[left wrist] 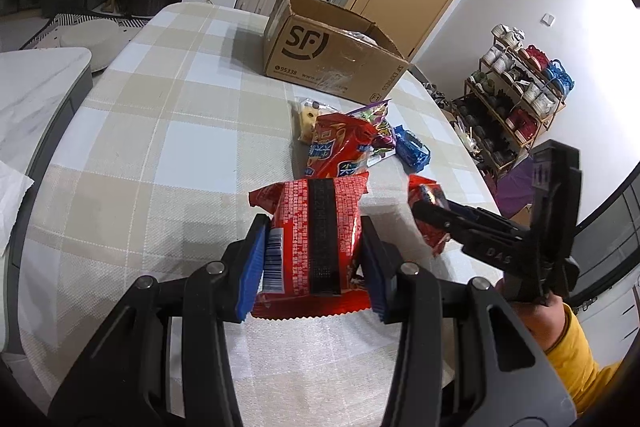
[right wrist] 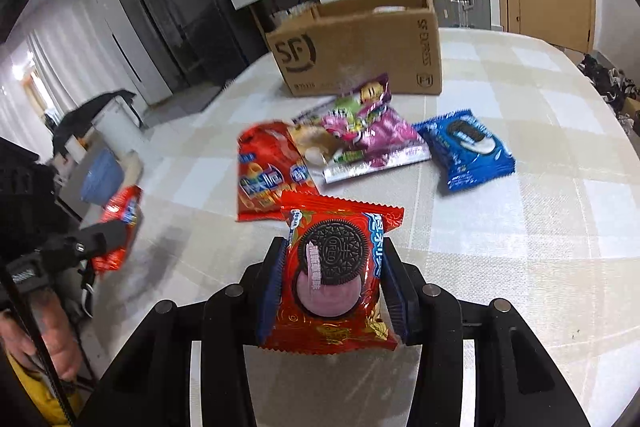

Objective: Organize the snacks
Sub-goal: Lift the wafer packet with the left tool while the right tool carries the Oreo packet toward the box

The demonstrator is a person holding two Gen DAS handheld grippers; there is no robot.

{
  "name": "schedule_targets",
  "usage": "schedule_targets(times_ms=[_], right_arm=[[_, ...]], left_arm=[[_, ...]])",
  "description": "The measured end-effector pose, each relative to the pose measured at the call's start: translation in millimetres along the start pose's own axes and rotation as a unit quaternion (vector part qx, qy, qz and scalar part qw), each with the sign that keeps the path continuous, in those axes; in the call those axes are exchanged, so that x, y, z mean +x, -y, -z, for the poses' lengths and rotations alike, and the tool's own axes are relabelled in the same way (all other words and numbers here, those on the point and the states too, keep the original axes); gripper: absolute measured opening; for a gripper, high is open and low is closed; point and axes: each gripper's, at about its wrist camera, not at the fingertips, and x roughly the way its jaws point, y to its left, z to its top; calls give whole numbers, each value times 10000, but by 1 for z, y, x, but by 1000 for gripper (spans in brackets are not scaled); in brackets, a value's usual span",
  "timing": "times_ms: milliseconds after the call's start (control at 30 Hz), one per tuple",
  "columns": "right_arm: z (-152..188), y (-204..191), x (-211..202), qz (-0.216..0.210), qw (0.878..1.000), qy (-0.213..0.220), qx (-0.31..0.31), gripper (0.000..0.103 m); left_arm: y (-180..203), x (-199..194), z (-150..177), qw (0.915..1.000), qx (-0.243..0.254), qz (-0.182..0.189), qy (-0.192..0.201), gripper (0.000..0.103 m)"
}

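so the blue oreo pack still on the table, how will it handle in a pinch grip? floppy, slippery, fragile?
The blue Oreo pack looks like a puffed, glossy film pouch, so probably light, with slick, crinkly edges. The right gripper is shut on a similar red Oreo pack, which holds its shape, so likely semi-stiff. The cookies inside could crack under a hard squeeze.

A red Oreo packet (right wrist: 334, 277) is clamped face-up between the pads of the right gripper (right wrist: 332, 287). A second red packet (left wrist: 314, 237) is pinched in the left gripper (left wrist: 316, 267), its barcoded back shown. Just ahead of the right gripper are piled a red snack bag (right wrist: 266, 171), a purple candy bag (right wrist: 372, 127) and a blue Oreo packet (right wrist: 466, 149); behind them an open cardboard box (right wrist: 360, 47) is stood.
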Motion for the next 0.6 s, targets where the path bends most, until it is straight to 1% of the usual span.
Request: schedule_targets(times_ms=[100, 233, 433, 500, 600], right_arm=[[-3, 3, -15, -175, 9997, 164, 104, 46], [-10, 6, -42, -413, 9977, 488, 223, 46], [-20, -3, -82, -731, 9923, 982, 181, 46], [-23, -6, -95, -836, 9901, 1115, 149, 46], [-30, -11, -117, -944, 9859, 1380, 92, 46]], left_arm=[[8, -2, -2, 10000, 57, -58, 28, 40], [18, -8, -7, 9997, 166, -133, 76, 40], [36, -18, -15, 9990, 267, -289, 190, 40], [43, -23, -19, 9989, 286, -285, 255, 40], [53, -32, -25, 9982, 391, -136, 435, 40]])
